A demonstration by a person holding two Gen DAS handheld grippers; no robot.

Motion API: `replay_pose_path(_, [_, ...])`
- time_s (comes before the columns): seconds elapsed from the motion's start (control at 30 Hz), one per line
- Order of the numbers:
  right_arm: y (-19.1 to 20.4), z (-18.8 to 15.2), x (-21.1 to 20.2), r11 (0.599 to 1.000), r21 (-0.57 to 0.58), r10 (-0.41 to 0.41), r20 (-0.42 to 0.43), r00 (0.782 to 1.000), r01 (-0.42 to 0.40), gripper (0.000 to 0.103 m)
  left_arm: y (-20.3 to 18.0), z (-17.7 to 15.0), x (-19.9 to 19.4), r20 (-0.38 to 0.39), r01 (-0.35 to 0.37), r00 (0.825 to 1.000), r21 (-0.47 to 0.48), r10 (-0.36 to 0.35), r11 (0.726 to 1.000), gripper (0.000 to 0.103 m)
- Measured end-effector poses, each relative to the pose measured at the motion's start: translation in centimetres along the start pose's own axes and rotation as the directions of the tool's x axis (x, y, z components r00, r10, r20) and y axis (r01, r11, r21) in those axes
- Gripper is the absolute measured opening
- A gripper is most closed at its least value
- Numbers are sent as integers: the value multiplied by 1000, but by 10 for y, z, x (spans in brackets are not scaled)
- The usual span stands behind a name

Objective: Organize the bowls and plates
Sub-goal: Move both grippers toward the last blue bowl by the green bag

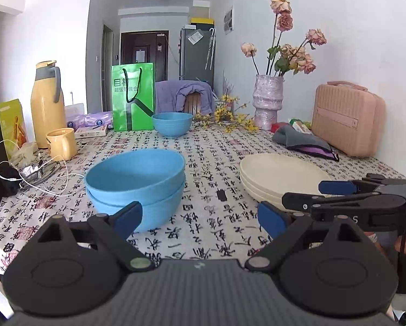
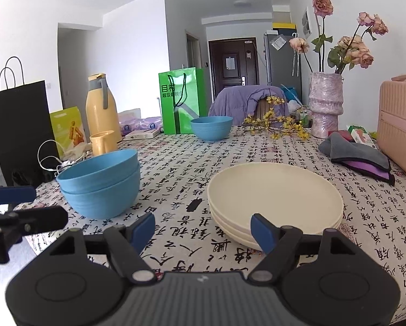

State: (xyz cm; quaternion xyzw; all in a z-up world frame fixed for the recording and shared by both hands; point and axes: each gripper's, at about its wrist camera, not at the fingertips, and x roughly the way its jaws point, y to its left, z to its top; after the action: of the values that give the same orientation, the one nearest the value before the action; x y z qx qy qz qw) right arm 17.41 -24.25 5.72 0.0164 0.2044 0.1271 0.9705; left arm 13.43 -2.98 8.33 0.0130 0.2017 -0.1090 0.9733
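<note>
Two stacked blue bowls [image 1: 136, 183] [image 2: 101, 182] sit on the patterned tablecloth at the near left. A third blue bowl [image 1: 172, 124] [image 2: 211, 127] stands alone farther back. A stack of three cream plates [image 1: 280, 180] [image 2: 275, 201] lies at the near right. My left gripper [image 1: 200, 218] is open and empty, just in front of the stacked bowls. My right gripper [image 2: 203, 231] is open and empty, its right finger at the near rim of the plates. Each gripper shows from the side in the other's view: the right [image 1: 346, 198], the left [image 2: 21, 209].
A yellow jug [image 1: 47, 103], a yellow mug [image 1: 62, 144], cables and a green bag [image 1: 132, 97] stand at the left and back. A vase of dried roses [image 1: 268, 102], a grey cloth [image 1: 303, 141] and a pink case [image 1: 346, 118] stand at the right.
</note>
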Motion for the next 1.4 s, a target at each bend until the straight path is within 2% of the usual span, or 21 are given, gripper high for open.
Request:
replay_pose_path(0.27, [-4, 27, 18, 1000, -6, 2, 12, 1000, -2, 77, 27, 33, 14, 51, -13, 999, -31, 15, 999, 93])
replay_pose_path(0.37, [-8, 45, 31, 1000, 20, 15, 13, 1000, -15, 77, 40, 53, 26, 71, -37, 997, -12, 37, 999, 93])
replay_pose_path(0.47, [-12, 66, 46, 998, 44, 37, 5, 999, -37, 77, 56, 76, 40, 76, -25, 997, -24, 27, 999, 93])
replay_pose_path(0.67, [-21, 114, 73, 997, 44, 66, 20, 998, -66, 77, 93, 116, 70, 34, 17, 999, -108, -14, 994, 93])
replay_pose_path(0.9, [-32, 167, 109, 993, 56, 102, 14, 995, -102, 77, 133, 151, 116, -11, 28, 999, -153, -30, 988, 94])
replay_pose_path(1.0, [-36, 191, 128, 989, 73, 127, 7, 992, -127, 77, 151, 170, 141, -35, 54, 998, -185, -61, 981, 94])
replay_pose_path(1.13, [-44, 224, 158, 985, 92, 148, -4, 989, -147, 81, 174, 193, 187, -91, 106, 988, -219, -128, 970, 95])
replay_pose_path(1.3, [-50, 260, 211, 990, 52, 130, -39, 991, -127, 81, 192, 213, 251, -160, 70, 982, -205, -104, 976, 95])
replay_pose_path(1.4, [-57, 274, 249, 992, 42, 123, -75, 990, -120, 81, 201, 223, 290, -200, 81, 972, -204, -122, 976, 95])
